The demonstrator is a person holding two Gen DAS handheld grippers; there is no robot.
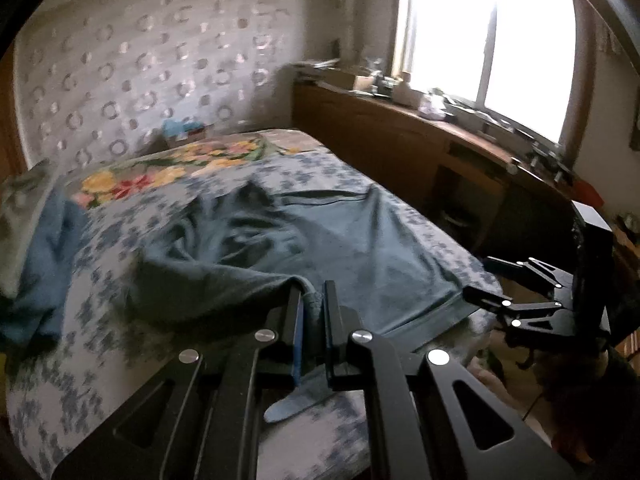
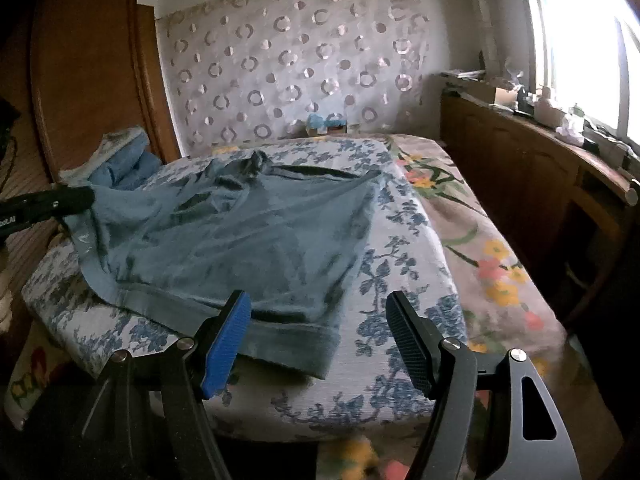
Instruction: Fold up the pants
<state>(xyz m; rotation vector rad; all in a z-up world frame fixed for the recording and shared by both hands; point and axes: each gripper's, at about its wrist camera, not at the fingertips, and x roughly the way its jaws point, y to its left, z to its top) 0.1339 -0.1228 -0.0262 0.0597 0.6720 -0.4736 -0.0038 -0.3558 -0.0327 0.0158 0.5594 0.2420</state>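
Left fingers (image 1: pixel 314 308): nearly shut, pinching a bunched corner of the blue pants (image 1: pixel 304 240) to lift it for folding.
Pants: spread on the floral bed cover (image 1: pixel 100 320).
Right fingers (image 2: pixel 318 340): wide open, empty, poised beside the hem (image 2: pixel 280 344).
Writing: partial "botAI" on the left fingers' arm (image 2: pixel 6 222).

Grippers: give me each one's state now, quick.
Left tool: closed on a corner of the blue pants.
Right tool: open, holding nothing, at the waistband.
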